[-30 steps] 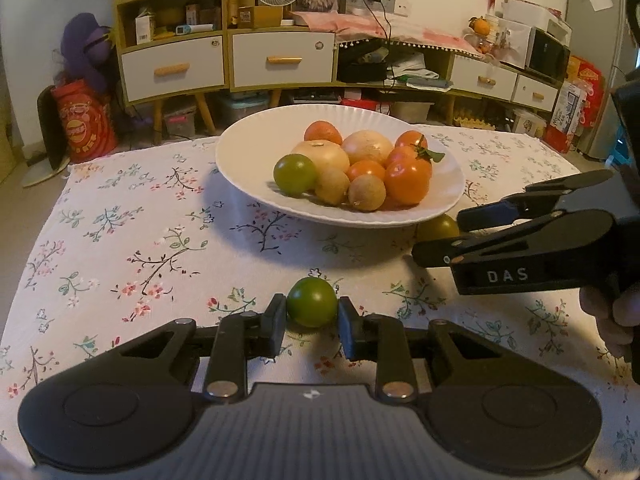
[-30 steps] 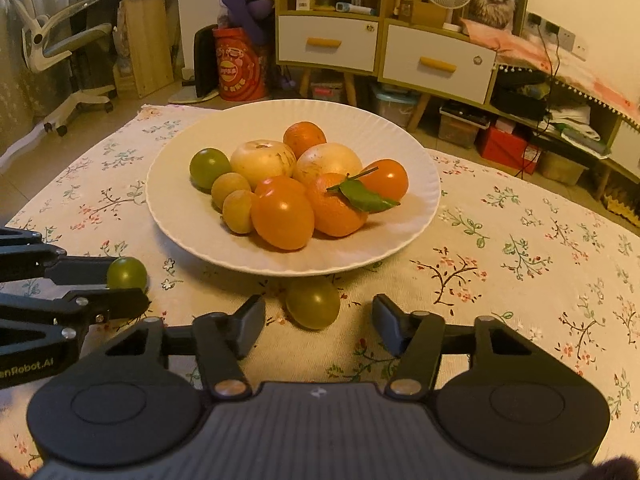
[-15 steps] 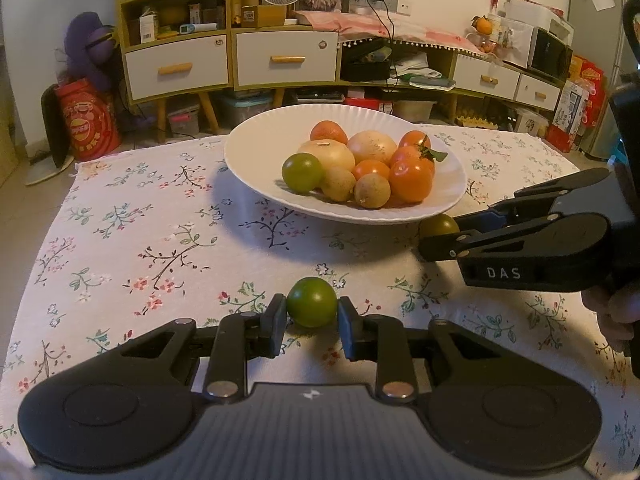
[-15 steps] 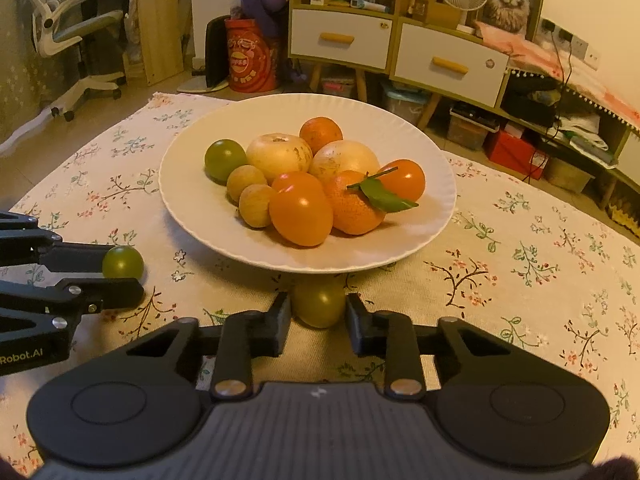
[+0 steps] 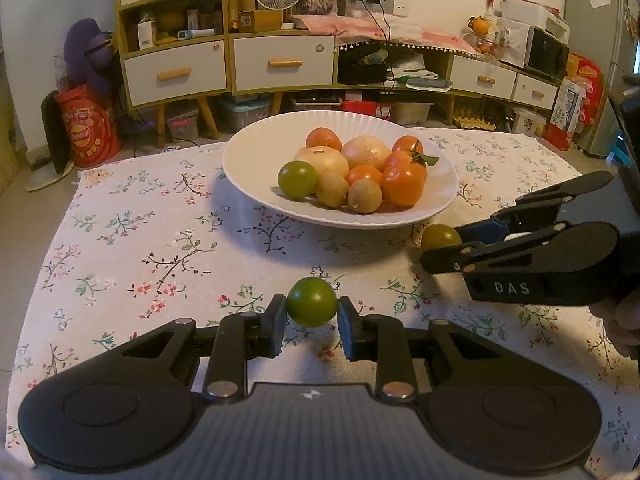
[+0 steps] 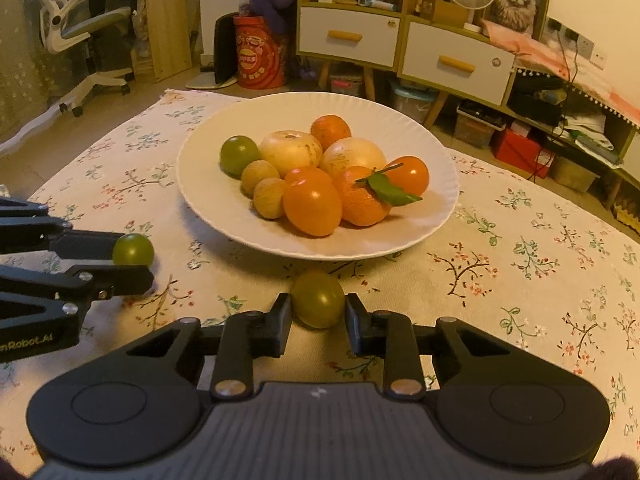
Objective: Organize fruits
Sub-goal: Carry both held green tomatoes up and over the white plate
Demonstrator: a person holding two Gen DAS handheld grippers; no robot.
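Observation:
A white plate (image 5: pixel 248 160) (image 6: pixel 200 184) sits on the floral tablecloth and holds several fruits: orange, pale yellow, small brown ones and one green. My left gripper (image 5: pixel 312 314) (image 6: pixel 132 258) is shut on a small green fruit (image 5: pixel 312 306) (image 6: pixel 133 249), in front of the plate and to its left. My right gripper (image 6: pixel 318 312) (image 5: pixel 444 246) is shut on a yellow-green fruit (image 6: pixel 318 298) (image 5: pixel 440 237) just below the plate's near rim.
The floral tablecloth (image 5: pixel 140 240) (image 6: pixel 520 260) covers the low table. Behind it stand cabinets with white drawers (image 5: pixel 280 64), a red bag (image 5: pixel 86 130) on the floor and an office chair (image 6: pixel 80 36) at far left. A hand (image 5: pixel 620 320) grips the right tool.
My right gripper closed from open onto the yellow-green fruit. The left gripper kept its hold on the green fruit and stayed put.

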